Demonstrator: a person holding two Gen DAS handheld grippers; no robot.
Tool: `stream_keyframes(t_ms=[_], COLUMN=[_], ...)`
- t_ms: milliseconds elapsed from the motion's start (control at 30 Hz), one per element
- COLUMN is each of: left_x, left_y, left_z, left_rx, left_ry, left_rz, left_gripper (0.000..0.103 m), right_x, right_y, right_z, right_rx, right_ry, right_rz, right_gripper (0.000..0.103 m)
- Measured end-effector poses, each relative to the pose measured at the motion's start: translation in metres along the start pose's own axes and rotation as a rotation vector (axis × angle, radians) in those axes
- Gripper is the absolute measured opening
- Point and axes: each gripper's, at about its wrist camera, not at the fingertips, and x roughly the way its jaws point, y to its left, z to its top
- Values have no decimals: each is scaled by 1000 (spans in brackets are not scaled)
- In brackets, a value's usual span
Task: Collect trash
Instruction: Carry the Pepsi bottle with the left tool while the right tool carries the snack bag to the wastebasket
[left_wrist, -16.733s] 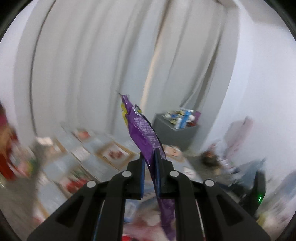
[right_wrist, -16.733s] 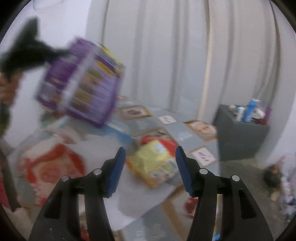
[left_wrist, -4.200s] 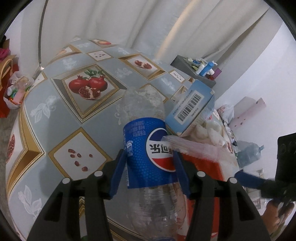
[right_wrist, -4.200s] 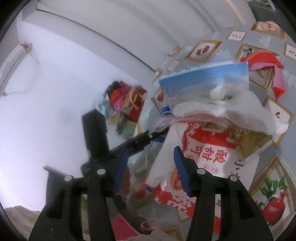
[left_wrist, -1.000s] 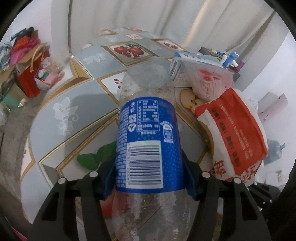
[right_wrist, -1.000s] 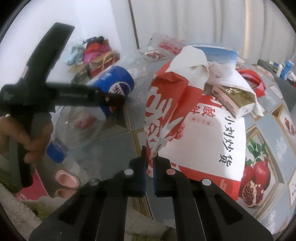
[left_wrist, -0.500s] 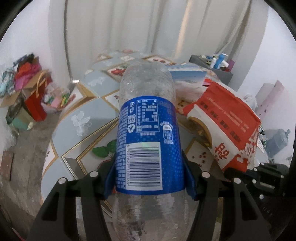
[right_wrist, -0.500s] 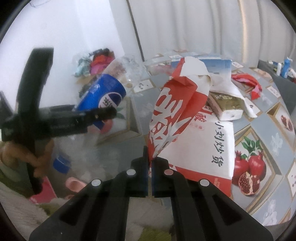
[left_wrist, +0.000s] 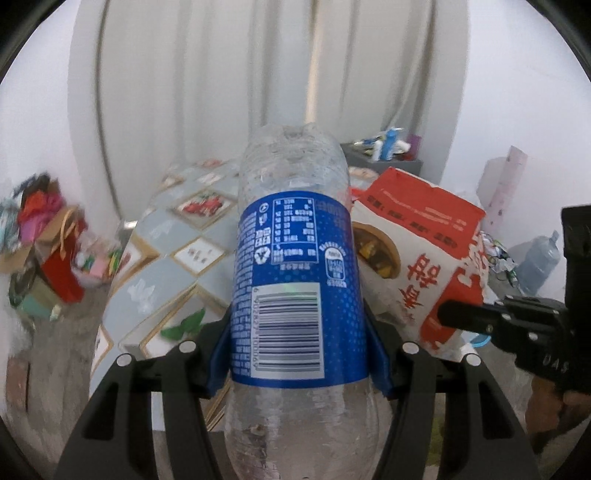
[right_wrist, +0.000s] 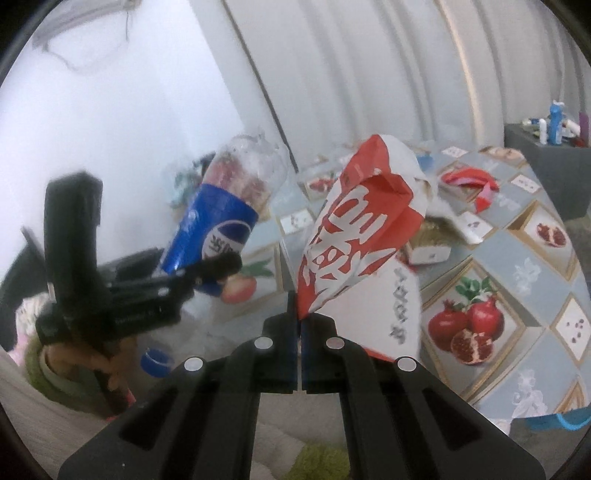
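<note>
An empty clear plastic bottle (left_wrist: 291, 258) with a blue label fills the middle of the left wrist view, base pointing away. My left gripper (left_wrist: 297, 354) is shut on it, its blue pads (left_wrist: 219, 360) pressing the label from both sides. In the right wrist view my right gripper (right_wrist: 298, 325) is shut on a corner of a red and white snack bag (right_wrist: 354, 236), which hangs lifted above the table. That bag (left_wrist: 424, 243) also shows right of the bottle in the left wrist view. The bottle (right_wrist: 221, 214) and left gripper (right_wrist: 207, 273) appear at the left of the right wrist view.
A table (right_wrist: 524, 280) with a grey pomegranate-patterned cloth carries a gold and white box (right_wrist: 428, 243) and red wrapper (right_wrist: 469, 177). A grey cabinet (right_wrist: 546, 162) with bottles stands behind. Bags and clutter (left_wrist: 48, 243) lie on the floor at left. A water jug (left_wrist: 539, 258) stands right. White curtains hang behind.
Both grippers have risen and drawn back from the table with their loads. The bottle and the snack bag now sit higher, with more curtain and floor in view.
</note>
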Motion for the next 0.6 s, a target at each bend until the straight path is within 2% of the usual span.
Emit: stream_keyframes(t_ms=[100, 333, 600], left_x=[-5, 9, 11], left_y=[-17, -39, -66], left_z=[6, 13, 42], left_rx=[45, 76, 141], left_ry=[-27, -23, -93], left_rz=[-13, -51, -126], left_gripper=[59, 58, 58], right_x=[-19, -60, -116], right_y=[-5, -33, -70], right_z=[-1, -5, -4], right_rx=[23, 93, 175], right_ry=[-58, -157, -306], right_rz=[8, -35, -69], right_gripper=[0, 0, 0])
